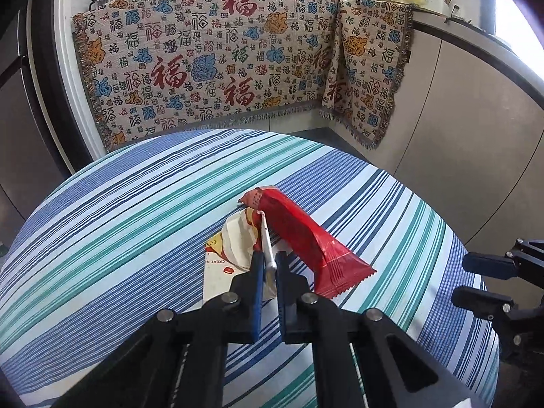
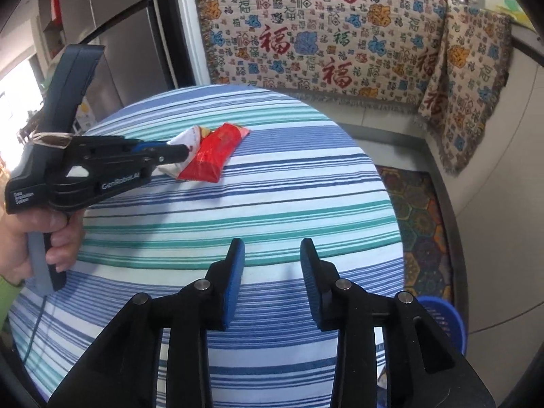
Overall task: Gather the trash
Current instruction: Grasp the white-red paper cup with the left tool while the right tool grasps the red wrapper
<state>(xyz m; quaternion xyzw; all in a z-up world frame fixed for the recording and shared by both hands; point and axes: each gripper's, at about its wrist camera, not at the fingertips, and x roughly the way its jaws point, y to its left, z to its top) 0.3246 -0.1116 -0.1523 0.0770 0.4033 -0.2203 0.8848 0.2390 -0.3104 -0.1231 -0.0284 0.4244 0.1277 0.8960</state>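
Observation:
A red snack wrapper (image 1: 299, 234) lies on the striped tablecloth (image 1: 119, 221), partly over a crumpled white wrapper (image 1: 238, 241). My left gripper (image 1: 268, 258) is shut on the white wrapper's folded edge, right beside the red one. In the right wrist view the left gripper (image 2: 185, 153) holds the white wrapper (image 2: 183, 142) next to the red wrapper (image 2: 214, 153). My right gripper (image 2: 272, 248) is open and empty above the table's near side; its fingers (image 1: 489, 265) show at the left wrist view's right edge.
A blue basket (image 2: 445, 319) stands on the floor right of the round table. A patterned blanket (image 1: 221, 61) hangs over the counter behind. A patterned floor mat (image 2: 418, 224) lies by the cabinets. A refrigerator (image 2: 112, 27) stands at the left.

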